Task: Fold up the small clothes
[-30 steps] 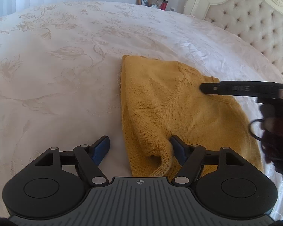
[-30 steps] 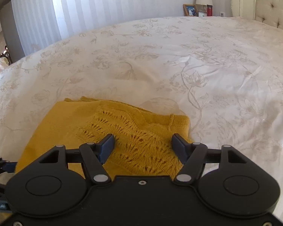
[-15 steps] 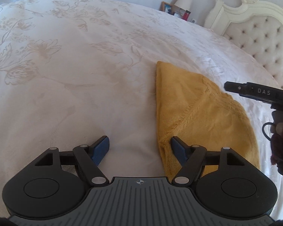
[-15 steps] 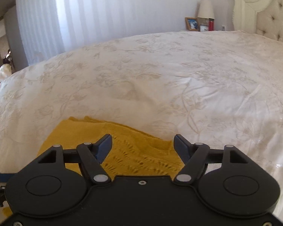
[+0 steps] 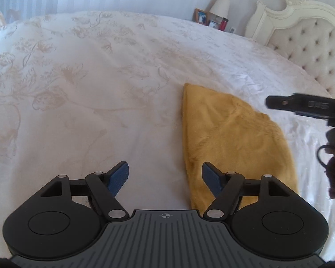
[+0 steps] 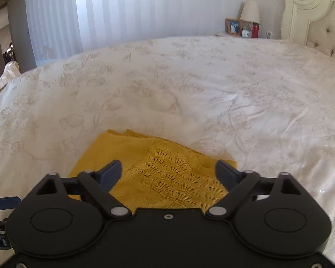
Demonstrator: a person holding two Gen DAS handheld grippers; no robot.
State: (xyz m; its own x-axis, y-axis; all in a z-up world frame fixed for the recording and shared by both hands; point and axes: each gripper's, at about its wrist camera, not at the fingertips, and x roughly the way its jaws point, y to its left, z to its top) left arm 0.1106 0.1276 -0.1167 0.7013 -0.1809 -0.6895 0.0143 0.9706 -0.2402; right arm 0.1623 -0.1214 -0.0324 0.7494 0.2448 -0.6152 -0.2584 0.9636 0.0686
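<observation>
From my feeds the folded sweater [image 5: 232, 138] lies on the bed [image 5: 100, 89], right of my left gripper [image 5: 165, 175] and under my right gripper [image 6: 168, 174], headboard [image 5: 310, 44] and nightstand lamp [image 6: 250, 12] way behind.

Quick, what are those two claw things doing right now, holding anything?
Left gripper: open, holding nothing, beside the yellow sweater.
Right gripper: open, holding nothing, above the sweater.
</observation>
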